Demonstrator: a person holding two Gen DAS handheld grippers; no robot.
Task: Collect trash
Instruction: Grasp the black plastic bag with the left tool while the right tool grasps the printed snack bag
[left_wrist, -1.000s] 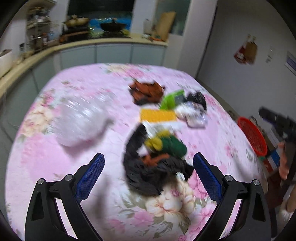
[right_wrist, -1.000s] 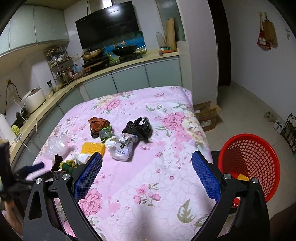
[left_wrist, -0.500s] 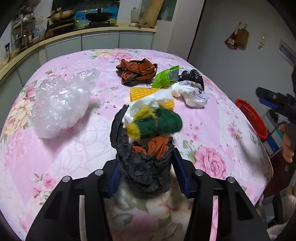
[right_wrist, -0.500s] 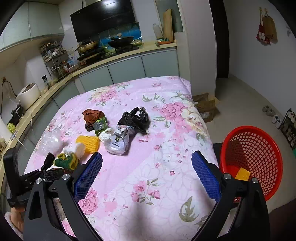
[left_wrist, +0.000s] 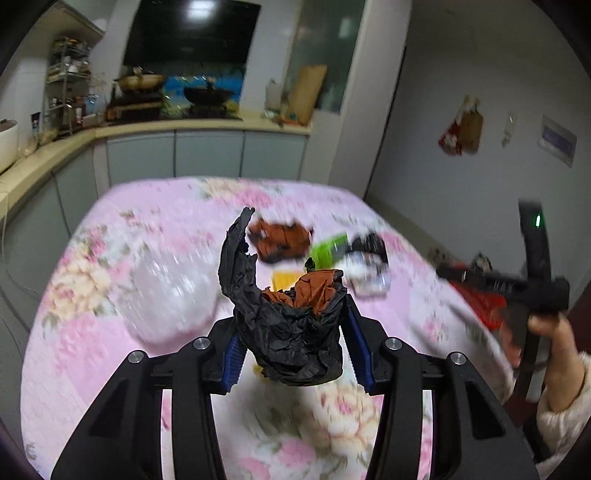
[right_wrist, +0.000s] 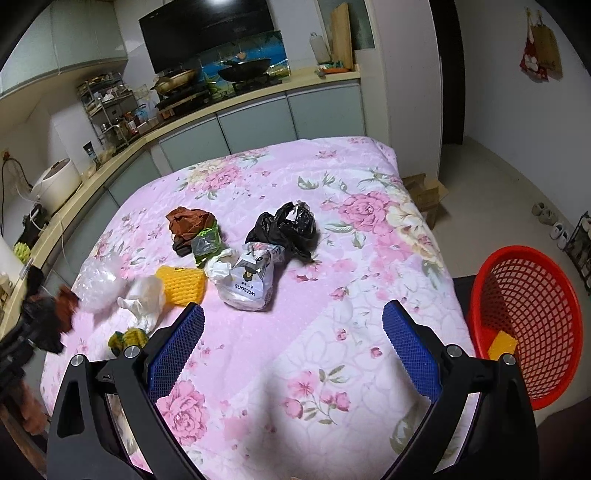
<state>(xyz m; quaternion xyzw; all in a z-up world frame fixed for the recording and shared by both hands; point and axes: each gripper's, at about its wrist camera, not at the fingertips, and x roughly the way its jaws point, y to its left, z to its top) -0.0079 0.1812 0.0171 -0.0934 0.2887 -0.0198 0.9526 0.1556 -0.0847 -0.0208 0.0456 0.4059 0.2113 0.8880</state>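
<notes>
left gripper (left_wrist: 291, 350) fingers clenched on crumpled black bag (left_wrist: 291, 332) with orange scrap, held above floral desk (left_wrist: 110, 295), right gripper (right_wrist: 293, 339) fingers released, nothing between, right view alone shows red basket (right_wrist: 524, 325) beside desk, remaining trash (right_wrist: 247, 280) mid-desk

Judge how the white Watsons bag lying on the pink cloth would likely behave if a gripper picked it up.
The Watsons bag looks crumpled and thin, so it would probably flop and deform. It bulges, so something may be inside; its weight cannot be told. Its glossy film might slip between pads unless pinched at a fold.
</notes>
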